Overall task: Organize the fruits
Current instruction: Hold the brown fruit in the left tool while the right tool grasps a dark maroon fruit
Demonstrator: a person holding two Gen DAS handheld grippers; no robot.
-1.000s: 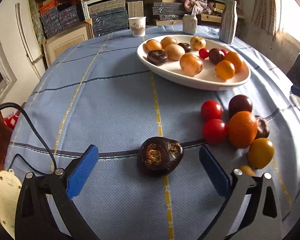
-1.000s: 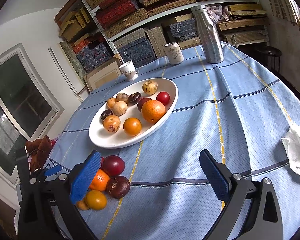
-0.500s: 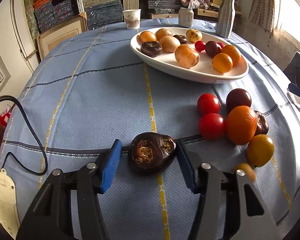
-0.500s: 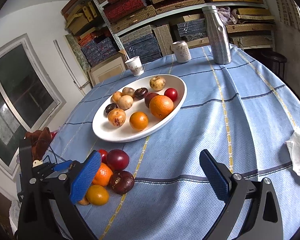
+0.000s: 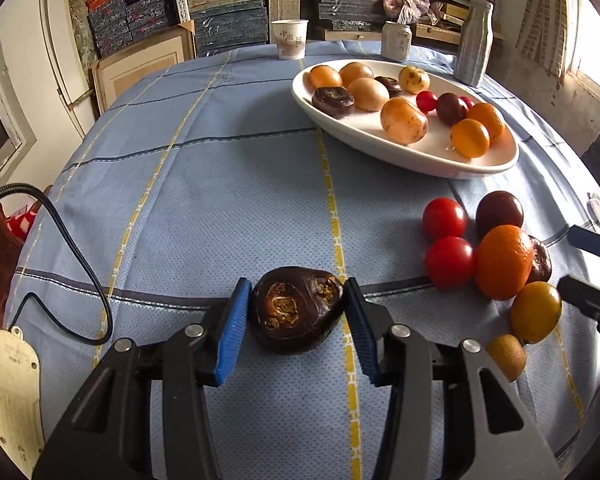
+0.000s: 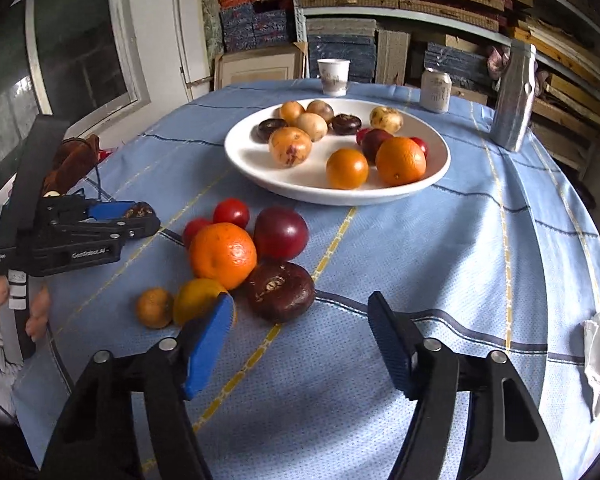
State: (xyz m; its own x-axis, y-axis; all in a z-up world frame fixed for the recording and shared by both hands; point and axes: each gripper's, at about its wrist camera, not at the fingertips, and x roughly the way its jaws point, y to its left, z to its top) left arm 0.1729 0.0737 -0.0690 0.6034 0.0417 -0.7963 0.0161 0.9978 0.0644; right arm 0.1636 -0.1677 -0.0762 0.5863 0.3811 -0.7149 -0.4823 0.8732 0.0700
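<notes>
Two blue pads of the left gripper are closing on a dark wrinkled brown fruit lying on the blue checked tablecloth, touching its sides. Right gripper is narrowing with nothing between its fingers, just short of another dark brown fruit beside a large orange; beyond sits the white oval dish of fruit.

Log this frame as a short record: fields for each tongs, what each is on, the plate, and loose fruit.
left tongs: closing, pads against the dark wrinkled fruit on the tablecloth
right tongs: closing, nothing between them; a second dark fruit lies just ahead
plate: white, oval, holds fruit
loose fruit: cluster around large orange, beside the plate
</notes>
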